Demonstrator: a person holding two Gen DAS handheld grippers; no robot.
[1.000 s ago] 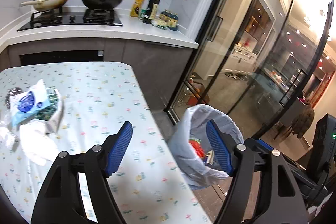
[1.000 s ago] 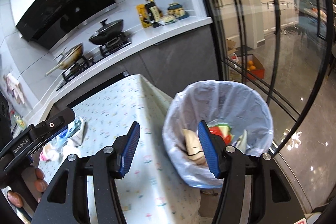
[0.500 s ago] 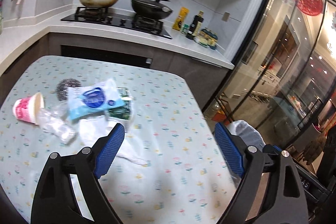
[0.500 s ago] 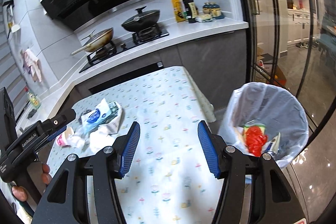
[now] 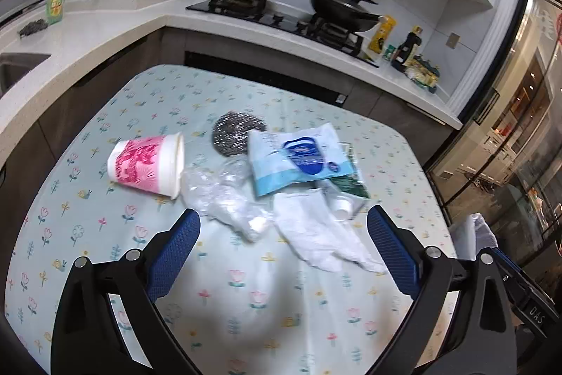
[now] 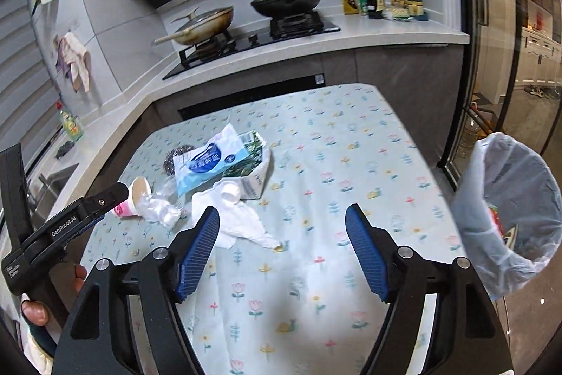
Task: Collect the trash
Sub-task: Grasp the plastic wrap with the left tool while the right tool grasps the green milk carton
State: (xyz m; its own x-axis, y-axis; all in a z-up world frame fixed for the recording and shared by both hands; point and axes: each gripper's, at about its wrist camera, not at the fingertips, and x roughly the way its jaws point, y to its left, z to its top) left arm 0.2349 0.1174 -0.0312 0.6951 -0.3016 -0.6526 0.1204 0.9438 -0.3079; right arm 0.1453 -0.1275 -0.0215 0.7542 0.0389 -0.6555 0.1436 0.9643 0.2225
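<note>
on the desk with the floral cloth (image 5: pixel 105 234), from left to right: a pink and white paper cup (image 5: pixel 147 166) lies on its side, light but easy to crush, so take it across the wall near the rim. beside it a crumpled clear plastic wrap (image 5: pixel 224 199) and a white tissue (image 5: pixel 316 234), soft and very light; pinch a raised fold. the left claw (image 5: pixel 282 245) and right claw (image 6: pixel 282 252) are both spread and empty. the white-lined trash bin (image 6: pixel 509 217) stands off the desk's right edge.
</note>
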